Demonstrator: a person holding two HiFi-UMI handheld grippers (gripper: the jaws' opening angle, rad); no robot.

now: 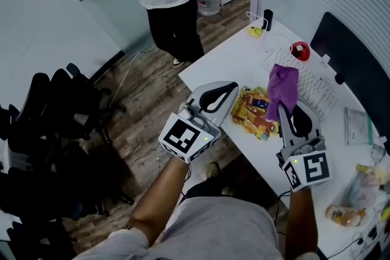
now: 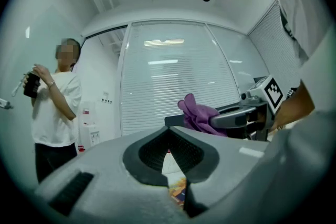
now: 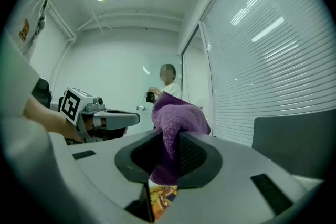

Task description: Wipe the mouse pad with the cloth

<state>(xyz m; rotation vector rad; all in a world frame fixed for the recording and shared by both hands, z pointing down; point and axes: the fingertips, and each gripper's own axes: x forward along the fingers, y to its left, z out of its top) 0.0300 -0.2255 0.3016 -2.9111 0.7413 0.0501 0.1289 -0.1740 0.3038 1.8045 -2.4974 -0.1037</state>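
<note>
So the right gripper (image 1: 286,108) is clamped on the cloth (image 1: 282,83), up over the mouse pad (image 1: 251,111) on the desk (image 1: 225,64), while the left gripper (image 1: 233,87) is pinched closed on nothing, and I'd say wiping hasn't started, so next the cloth goes down flat onto the pad.

Both of the person's bare forearms are reaching forward, and each hand is gripping a two-jaw gripper with its marker cube facing up. The left gripper (image 1: 231,88) is angling forward and to the right, its jaws pressing together with nothing between them. The right gripper (image 1: 286,108) is pointing straight ahead beside it, its jaws pinching a purple cloth (image 1: 282,83) that is bunching above the tips.
</note>
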